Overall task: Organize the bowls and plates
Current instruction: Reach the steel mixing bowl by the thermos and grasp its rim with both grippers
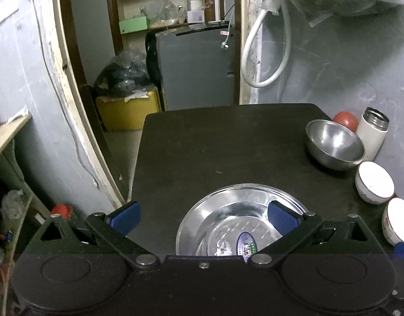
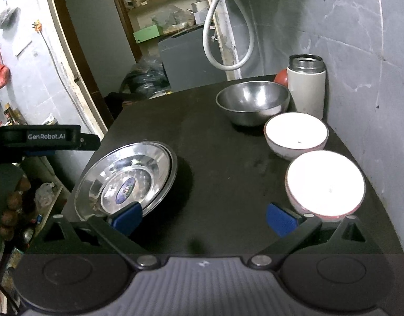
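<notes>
A stack of shiny steel plates [image 1: 228, 223] [image 2: 128, 179] lies near the front left of the dark table [image 1: 215, 147]. My left gripper [image 1: 203, 217] is open above the table's near edge, its right blue pad over the plates. At the right stand a steel bowl [image 1: 333, 143] [image 2: 252, 102] and two white bowls [image 1: 374, 184] [image 1: 398, 221], the nearer white bowl [image 2: 324, 184] behind the farther one [image 2: 296, 134] in the right wrist view. My right gripper [image 2: 203, 220] is open, empty, between the plates and the nearest white bowl.
A white flask with a steel neck [image 1: 372, 134] [image 2: 306, 84] and a red round object [image 1: 345, 121] stand at the table's back right against the grey wall. A doorway with a grey cabinet [image 1: 196, 68] and a yellow box [image 1: 128, 113] lies beyond the table.
</notes>
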